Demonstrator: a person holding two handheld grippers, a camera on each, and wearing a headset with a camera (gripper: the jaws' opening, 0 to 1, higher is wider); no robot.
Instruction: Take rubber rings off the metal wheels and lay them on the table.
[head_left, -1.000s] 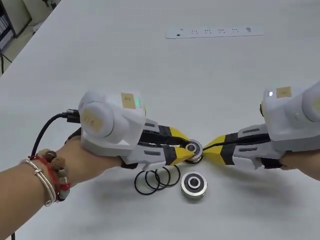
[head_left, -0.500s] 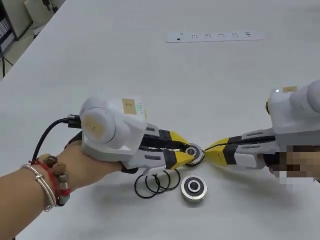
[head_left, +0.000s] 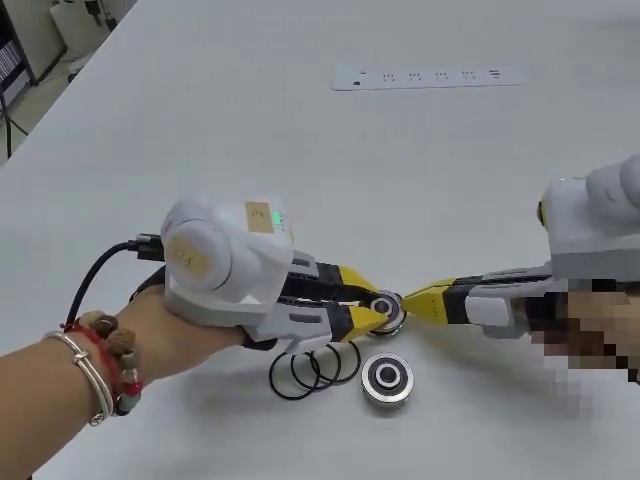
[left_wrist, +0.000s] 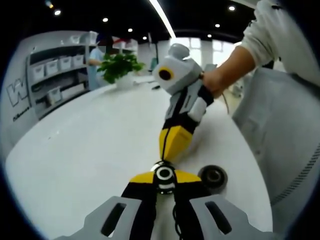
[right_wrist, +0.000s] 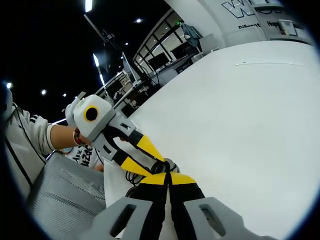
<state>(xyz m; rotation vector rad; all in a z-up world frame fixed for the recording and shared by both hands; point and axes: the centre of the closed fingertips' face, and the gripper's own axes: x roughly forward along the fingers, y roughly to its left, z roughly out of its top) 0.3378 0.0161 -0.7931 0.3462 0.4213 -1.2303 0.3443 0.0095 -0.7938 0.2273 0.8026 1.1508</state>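
My left gripper (head_left: 378, 308) is shut on a small metal wheel (head_left: 387, 308) and holds it just above the white table (head_left: 300, 150). The same wheel (left_wrist: 164, 175) sits between the yellow tips of the left gripper (left_wrist: 165, 179). My right gripper (head_left: 412, 303) comes from the right with its jaws pressed together at the wheel's rim, pinching its thin black rubber ring. The right gripper (right_wrist: 169, 176) meets the left gripper (right_wrist: 135, 145) at the wheel (right_wrist: 168, 164). Three loose rubber rings (head_left: 315, 366) lie on the table below the left gripper. A second wheel (head_left: 387, 378) lies beside them.
A white power strip (head_left: 428, 75) lies far back on the table. The second wheel (left_wrist: 212, 176) lies to the right of my left jaws. A person's sleeve and arm (left_wrist: 260, 45) reach in behind the right gripper (left_wrist: 174, 140). Shelves and a plant (left_wrist: 117, 65) stand beyond the table.
The right gripper has drawn back a little to the right, its tips still at the wheel's rim. The left gripper keeps the wheel in place. The head camera shifted slightly.
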